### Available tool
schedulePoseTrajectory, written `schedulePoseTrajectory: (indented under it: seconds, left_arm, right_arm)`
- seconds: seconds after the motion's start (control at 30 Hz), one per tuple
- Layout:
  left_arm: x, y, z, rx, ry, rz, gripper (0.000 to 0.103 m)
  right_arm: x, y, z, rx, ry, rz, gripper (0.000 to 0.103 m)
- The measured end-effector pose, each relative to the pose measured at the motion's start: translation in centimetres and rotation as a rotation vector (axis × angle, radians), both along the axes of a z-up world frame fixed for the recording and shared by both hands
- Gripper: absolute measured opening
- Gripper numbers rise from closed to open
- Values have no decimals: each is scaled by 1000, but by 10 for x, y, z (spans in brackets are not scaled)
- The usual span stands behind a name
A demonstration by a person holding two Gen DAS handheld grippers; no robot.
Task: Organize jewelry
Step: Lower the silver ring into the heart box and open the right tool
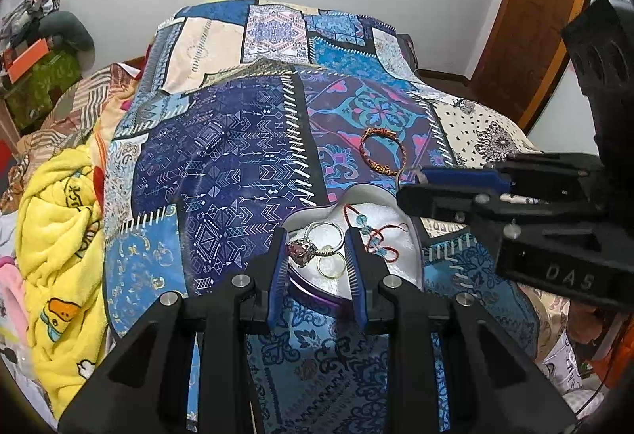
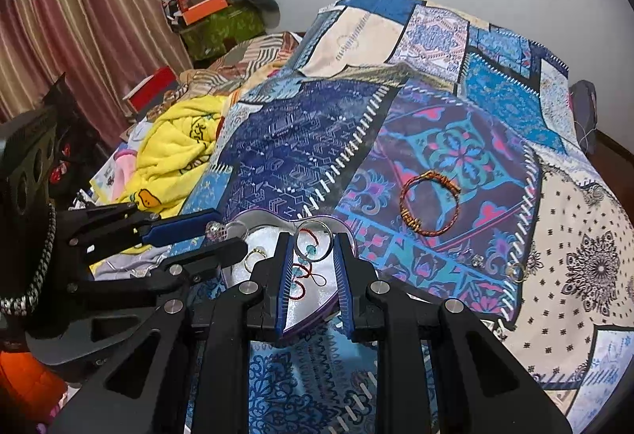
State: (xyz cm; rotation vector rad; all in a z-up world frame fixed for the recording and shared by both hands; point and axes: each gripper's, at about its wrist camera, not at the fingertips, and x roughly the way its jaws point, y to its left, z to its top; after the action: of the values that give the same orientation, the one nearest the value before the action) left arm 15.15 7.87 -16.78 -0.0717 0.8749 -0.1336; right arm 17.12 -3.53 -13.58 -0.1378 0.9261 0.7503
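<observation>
The left tongs (image 1: 315, 257) hang parted over the near edge of a heart-shaped jewelry box (image 1: 400, 263) lying on the bed's patchwork bedspread (image 1: 222, 156), nothing between their blue pads. Inside the white-lined box lie a ring with a pink stone (image 1: 302, 251), a silver bangle (image 1: 325, 236), a thin gold ring (image 1: 332, 267) and a red cord bracelet with blue beads (image 1: 372, 232). The right tongs (image 2: 314, 267) are also spread apart over the box (image 2: 313, 309), gripping nothing. Farther out on the bedspread (image 2: 285, 148), apart from the box, lies an orange braided bracelet (image 2: 430, 203); two small pieces (image 2: 515, 271) lie to its right, too small to identify. A yellow blanket (image 1: 59, 236) is heaped at the bed's left side.
</observation>
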Motion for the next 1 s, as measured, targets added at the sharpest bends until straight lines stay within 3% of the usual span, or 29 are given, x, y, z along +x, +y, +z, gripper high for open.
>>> schedulePoseTrajectory:
  seconds: [0.6, 1.0]
  left_arm:
    - [21, -5, -15, -8, 35, -31, 28]
    - [16, -3, -5, -1, 5, -21, 28]
  right_arm:
    - [15, 5, -22, -36, 55, 24, 19]
    - [12, 4, -15, -38, 17, 30, 19]
